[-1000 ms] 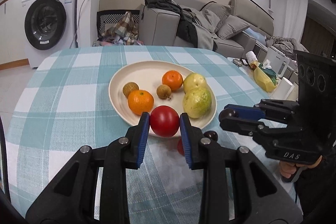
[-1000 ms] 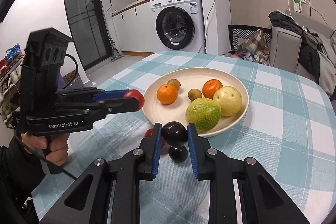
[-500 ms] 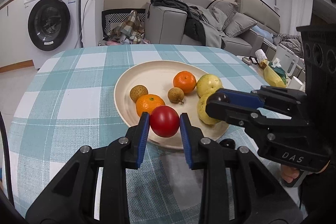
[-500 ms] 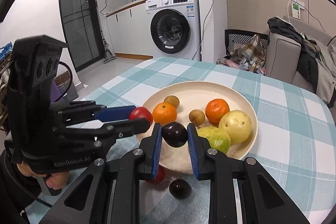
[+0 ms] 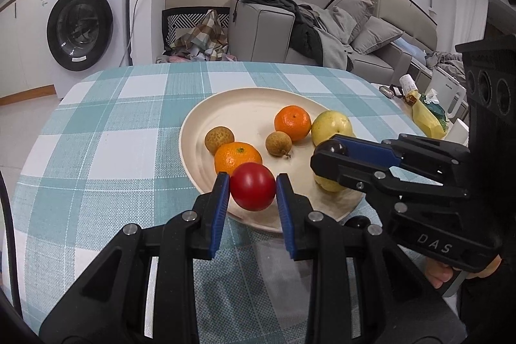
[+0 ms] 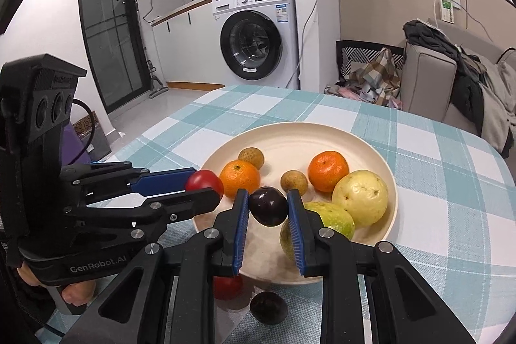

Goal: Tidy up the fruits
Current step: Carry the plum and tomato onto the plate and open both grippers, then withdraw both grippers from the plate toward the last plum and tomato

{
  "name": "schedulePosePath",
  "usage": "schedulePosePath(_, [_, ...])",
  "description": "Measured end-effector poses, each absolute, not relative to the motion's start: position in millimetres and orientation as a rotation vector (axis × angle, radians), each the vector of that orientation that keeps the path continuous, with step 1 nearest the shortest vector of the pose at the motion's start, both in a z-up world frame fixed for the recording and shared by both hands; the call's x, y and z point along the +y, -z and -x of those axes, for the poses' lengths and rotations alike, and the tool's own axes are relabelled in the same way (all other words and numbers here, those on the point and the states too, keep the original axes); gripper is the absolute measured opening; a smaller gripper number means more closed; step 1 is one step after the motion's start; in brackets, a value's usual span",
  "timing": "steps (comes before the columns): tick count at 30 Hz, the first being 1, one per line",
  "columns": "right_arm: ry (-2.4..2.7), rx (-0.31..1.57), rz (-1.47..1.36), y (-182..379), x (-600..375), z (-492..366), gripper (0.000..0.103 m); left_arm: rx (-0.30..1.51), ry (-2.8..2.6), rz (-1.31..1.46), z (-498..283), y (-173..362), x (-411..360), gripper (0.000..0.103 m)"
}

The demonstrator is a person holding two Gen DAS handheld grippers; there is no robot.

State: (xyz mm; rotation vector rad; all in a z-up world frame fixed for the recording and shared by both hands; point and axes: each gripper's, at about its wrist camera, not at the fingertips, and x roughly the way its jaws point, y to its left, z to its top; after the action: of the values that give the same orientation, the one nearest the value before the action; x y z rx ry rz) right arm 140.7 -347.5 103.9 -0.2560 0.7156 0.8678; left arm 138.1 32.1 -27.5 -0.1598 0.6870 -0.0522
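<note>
The left gripper is clamping a red tomato between its blue pads, and the tomato is hanging over the near rim of the cream plate, just short of the nearer orange. The right gripper is pinching a dark plum in the same way, poised above the plate's near edge with the green guava just beside its right finger.

Both fruits are being carried in to be set down, so each should be lowered until it is resting on the plate before the jaws part; dropping from height would probably send a round fruit rolling. The tomato wants the bare patch in front of the nearer orange, and the plum the gap between that orange and the green guava, near the small brown longan. The two grippers are working close together, so releasing one at a time looks wiser.

Off the plate, on the checked worktop below the right gripper, another red fruit and a dark one are waiting; half hidden by the fingers, they may be a second tomato and plum.
</note>
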Motion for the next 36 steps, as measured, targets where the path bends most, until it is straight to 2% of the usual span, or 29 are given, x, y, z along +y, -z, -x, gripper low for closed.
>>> schedulePosePath(10, [-0.843,0.711,0.253,-103.9,-348.3,-140.6,0.025,0.708,0.034,0.164,-140.4,29.6,32.4,0.026])
schedulePosePath(11, [-0.837,0.705,0.261,-104.2,-348.3,-139.6,0.027,0.707,0.032,0.161,-140.0,29.6,31.9,0.026])
schedulePosePath(13, [-0.839,0.696,0.255,-105.6,-350.9,-138.0,0.038,0.696,0.031,0.155,-138.5,28.6,31.0,0.027])
schedulePosePath(14, [-0.834,0.688,0.243,-106.9,-353.3,-137.7,0.047,0.688,0.032,0.151,-137.4,27.6,30.0,0.027])
schedulePosePath(15, [-0.828,0.677,0.231,-108.8,-356.2,-137.1,0.048,0.684,0.033,0.147,-136.7,27.0,29.2,0.027])
schedulePosePath(17, [-0.817,0.664,0.236,-111.4,-359.3,-136.4,0.049,0.686,0.028,0.143,-136.7,27.0,27.8,0.039])
schedulePosePath(19, [-0.804,0.661,0.243,-112.7,-362.2,-135.9,0.056,0.69,0.031,0.149,-134.9,26.9,28.1,0.05])
schedulePosePath(20, [-0.795,0.666,0.241,-113.1,-365.1,-135.5,0.069,0.693,0.03,0.154,-133.0,26.5,28.2,0.062])
schedulePosePath(21, [-0.791,0.669,0.234,-113.8,-367.5,-135.7,0.082,0.695,0.026,0.158,-131.3,26.0,29.0,0.068])
schedulePosePath(23, [-0.787,0.671,0.217,-116.2,-374.8,-134.6,0.09,0.694,0.001,0.167,-127.0,24.8,31.4,0.087])
schedulePosePath(24, [-0.777,0.669,0.213,-117.8,-378.4,-134.2,0.095,0.694,-0.001,0.171,-124.4,24.0,32.5,0.089])
schedulePosePath(26, [-0.756,0.676,0.209,-118.7,-384.4,-134.0,0.103,0.698,0.002,0.172,-118.5,23.4,32.8,0.102])
schedulePosePath(36, [-0.743,0.803,0.255,-100.2,-402.4,-128.7,0.103,0.714,0.005,0.134,-92.6,22.3,20.1,0.102])
